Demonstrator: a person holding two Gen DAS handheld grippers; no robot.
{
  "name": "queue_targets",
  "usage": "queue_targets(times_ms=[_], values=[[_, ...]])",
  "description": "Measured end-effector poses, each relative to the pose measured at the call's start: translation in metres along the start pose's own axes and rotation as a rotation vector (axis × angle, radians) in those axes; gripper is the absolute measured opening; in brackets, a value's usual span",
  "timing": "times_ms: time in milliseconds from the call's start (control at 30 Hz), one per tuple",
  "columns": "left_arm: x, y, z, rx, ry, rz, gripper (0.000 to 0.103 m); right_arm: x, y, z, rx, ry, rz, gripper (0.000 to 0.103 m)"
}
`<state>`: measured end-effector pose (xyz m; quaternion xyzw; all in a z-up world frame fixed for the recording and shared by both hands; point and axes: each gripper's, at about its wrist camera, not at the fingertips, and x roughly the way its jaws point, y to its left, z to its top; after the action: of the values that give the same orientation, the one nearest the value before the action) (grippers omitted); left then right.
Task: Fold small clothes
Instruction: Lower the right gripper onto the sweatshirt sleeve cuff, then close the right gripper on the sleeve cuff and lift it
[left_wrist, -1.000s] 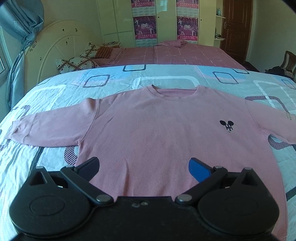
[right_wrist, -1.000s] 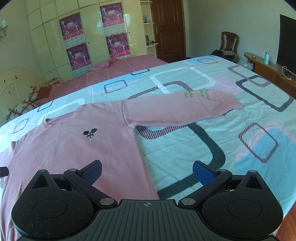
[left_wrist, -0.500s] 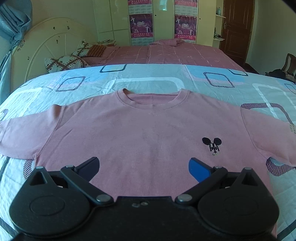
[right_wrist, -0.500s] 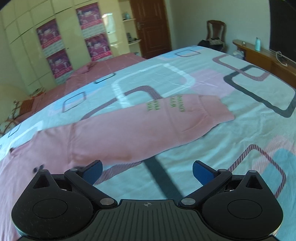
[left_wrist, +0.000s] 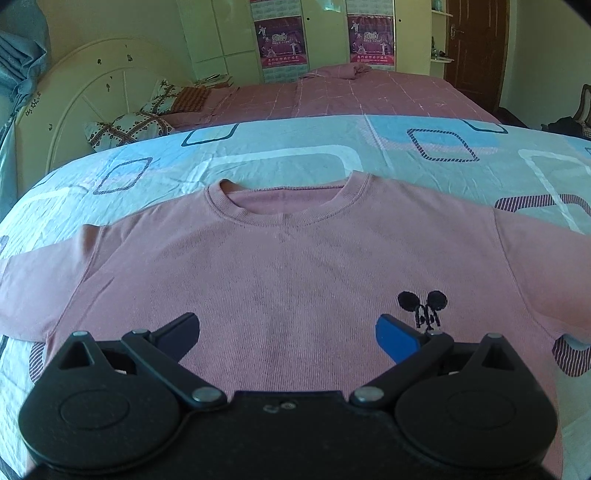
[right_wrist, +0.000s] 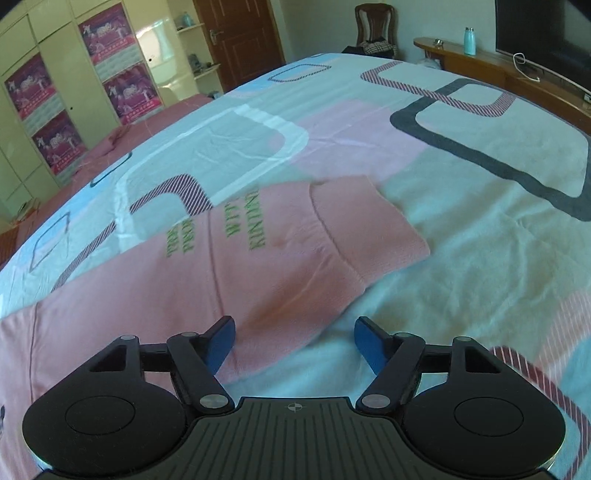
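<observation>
Both grippers' fingers are spread, holding nothing; the right gripper (right_wrist: 294, 338), over the pink knit sweater's sleeve (right_wrist: 295, 236), may pinch the patterned bedsheet (right_wrist: 480, 229) too.

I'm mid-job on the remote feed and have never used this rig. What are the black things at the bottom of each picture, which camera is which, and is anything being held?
There is no robot arm here: a person holds a two-finger tool in each hand, and each tool carries a wide-angle camera that looks forward along its fingers. The black shapes at the bottom are those tools.

One picture comes from the left gripper. It hovers over the chest of a pink sweater laid flat, front up, on a patterned bedsheet. You can see the neckline and a small black mouse logo.

The other comes from the right gripper. It looks at the sweater's long sleeve, which bears green lettering and ends in a cuff.

Both sets of jaws stand open. Nothing is held.
</observation>
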<state>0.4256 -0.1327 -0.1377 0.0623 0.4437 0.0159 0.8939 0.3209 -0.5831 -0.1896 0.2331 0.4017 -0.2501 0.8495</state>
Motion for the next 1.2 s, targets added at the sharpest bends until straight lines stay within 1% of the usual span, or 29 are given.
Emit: queue_targets(times_ms=[167,200,233,300,333,367,400,433,567,667,767,867,1000,1200], values=[[0.003,-0.007,0.005,0.013,0.0,0.009,0.1,0.015,-0.007,0.019,0.069,-0.03,0.008,0.072],[0.004,-0.008,0.006,0.016,0.001,0.009,0.099,0.017,-0.007,0.021,0.074,-0.037,0.006,0.066],[0.004,-0.009,0.006,0.021,0.003,0.009,0.099,0.019,-0.006,0.023,0.067,-0.044,-0.004,0.051],[0.004,-0.01,0.006,0.029,0.002,0.01,0.098,0.022,-0.001,0.024,0.041,-0.052,-0.018,0.033],[0.004,-0.01,0.006,0.033,0.0,0.009,0.098,0.022,-0.001,0.025,0.039,-0.053,-0.017,0.027],[0.004,-0.009,0.006,0.036,-0.002,0.009,0.097,0.023,-0.001,0.026,0.041,-0.057,-0.015,0.023],[0.005,-0.009,0.006,0.038,-0.002,0.009,0.096,0.024,-0.001,0.027,0.041,-0.058,-0.013,0.014],[0.005,-0.008,0.005,0.039,-0.001,0.009,0.096,0.023,0.0,0.027,0.04,-0.059,-0.011,0.01],[0.006,-0.001,0.006,0.039,-0.006,0.011,0.095,0.014,0.014,0.031,0.02,-0.093,0.017,0.009],[0.007,0.006,0.006,0.04,-0.015,0.006,0.095,0.002,0.039,0.034,-0.015,-0.124,0.056,0.009],[0.007,0.017,0.005,0.041,-0.025,-0.005,0.095,-0.014,0.072,0.032,-0.06,-0.153,0.111,0.009],[0.008,0.033,0.004,0.035,-0.036,-0.022,0.095,-0.029,0.119,0.024,-0.122,-0.173,0.187,0.009],[0.011,0.064,0.002,0.015,-0.044,-0.031,0.095,-0.048,0.193,-0.002,-0.219,-0.166,0.311,0.009],[0.02,0.119,-0.002,-0.034,-0.034,-0.028,0.095,-0.061,0.299,-0.059,-0.312,-0.09,0.495,0.009]])
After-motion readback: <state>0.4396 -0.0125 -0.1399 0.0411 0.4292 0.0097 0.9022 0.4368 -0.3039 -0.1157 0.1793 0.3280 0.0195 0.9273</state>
